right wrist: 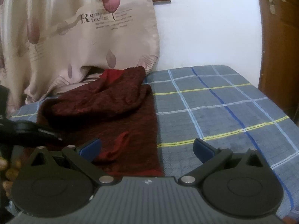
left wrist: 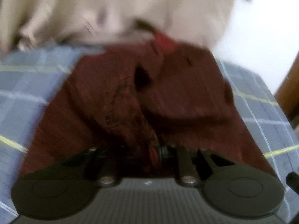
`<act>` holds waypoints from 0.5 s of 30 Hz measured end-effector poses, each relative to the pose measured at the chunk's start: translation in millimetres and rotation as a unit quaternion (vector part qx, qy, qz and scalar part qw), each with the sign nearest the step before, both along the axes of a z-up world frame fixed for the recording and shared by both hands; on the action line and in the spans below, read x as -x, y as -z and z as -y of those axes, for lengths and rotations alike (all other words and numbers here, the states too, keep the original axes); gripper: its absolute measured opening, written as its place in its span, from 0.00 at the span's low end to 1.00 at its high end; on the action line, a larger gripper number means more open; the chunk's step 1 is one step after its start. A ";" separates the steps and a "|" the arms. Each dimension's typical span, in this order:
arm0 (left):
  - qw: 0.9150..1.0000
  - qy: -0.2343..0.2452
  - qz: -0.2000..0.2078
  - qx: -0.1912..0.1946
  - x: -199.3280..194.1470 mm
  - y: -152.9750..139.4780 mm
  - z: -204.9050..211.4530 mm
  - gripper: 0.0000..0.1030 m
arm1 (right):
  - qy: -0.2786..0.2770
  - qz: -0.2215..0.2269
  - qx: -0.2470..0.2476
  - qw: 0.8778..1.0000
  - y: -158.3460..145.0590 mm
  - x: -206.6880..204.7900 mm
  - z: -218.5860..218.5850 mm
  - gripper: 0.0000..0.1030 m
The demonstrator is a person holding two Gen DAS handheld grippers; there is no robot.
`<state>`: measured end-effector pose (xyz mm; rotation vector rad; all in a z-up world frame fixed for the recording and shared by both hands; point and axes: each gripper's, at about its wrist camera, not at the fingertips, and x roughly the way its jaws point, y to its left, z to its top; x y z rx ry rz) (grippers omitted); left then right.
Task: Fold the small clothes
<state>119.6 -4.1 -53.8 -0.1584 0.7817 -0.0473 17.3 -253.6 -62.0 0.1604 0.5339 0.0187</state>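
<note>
Bed (right wrist: 214, 100): plaid blue-grey cover, beige printed curtain (right wrist: 78, 29) behind. Maroon garment (right wrist: 115, 112) lies on bed, left part, upper portion bunched. Left claw (left wrist: 157, 151): jaws together, clamped on garment edge. Right claw (right wrist: 146, 148): jaws apart, above garment's near right edge.

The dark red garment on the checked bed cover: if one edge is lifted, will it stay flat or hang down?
The dark red garment probably hangs limp: it already lies in soft bunched folds. It looks thin, so likely light. On the fuzzy-looking bed cover it may drag rather than slide.
</note>
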 end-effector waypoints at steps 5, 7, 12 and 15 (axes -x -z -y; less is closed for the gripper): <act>0.996 -0.050 0.056 -0.052 -3.8 -59.1 -52.6 0.18 | 0.006 0.002 0.001 1.000 -1.4 -5.7 3.2 1.00; 0.992 -0.070 0.070 -0.081 -12.0 -79.6 -73.4 0.18 | 0.006 -0.001 0.001 1.000 -0.9 -8.9 1.5 1.00; 0.976 -0.124 0.082 -0.161 -44.4 -110.5 -121.1 0.18 | -0.004 -0.009 0.009 1.000 1.1 -16.3 -7.7 1.00; 0.965 -0.172 0.076 -0.184 -73.2 -119.9 -160.6 0.18 | -0.009 -0.014 0.015 1.000 1.6 -21.1 -14.4 1.00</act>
